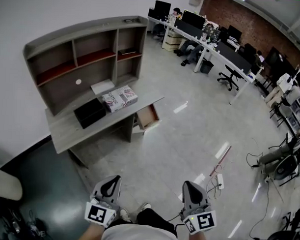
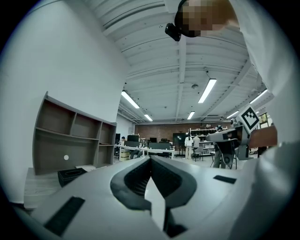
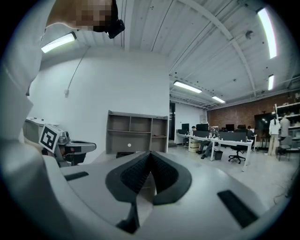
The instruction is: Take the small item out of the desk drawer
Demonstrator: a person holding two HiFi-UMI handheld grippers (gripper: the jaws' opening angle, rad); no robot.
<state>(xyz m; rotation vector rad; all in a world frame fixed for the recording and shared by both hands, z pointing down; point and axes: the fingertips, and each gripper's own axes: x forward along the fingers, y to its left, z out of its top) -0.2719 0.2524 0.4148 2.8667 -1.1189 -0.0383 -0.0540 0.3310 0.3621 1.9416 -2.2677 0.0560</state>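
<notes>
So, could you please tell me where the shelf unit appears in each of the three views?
Head view: shelf unit, upper left.
Left gripper view: shelf unit, left edge, mid-height.
Right gripper view: shelf unit, near the centre, slightly left.
Shared landmark: the white dot on its back panel, visible in all three views.

even, bright illumination is supplied by ceiling strip lights. streaks of glare are noted on the polished floor. strong fisheye bending and dark vignetted corners are recorded in both gripper views. the left gripper is rendered soft nearest the lens. shadows are faint.
</notes>
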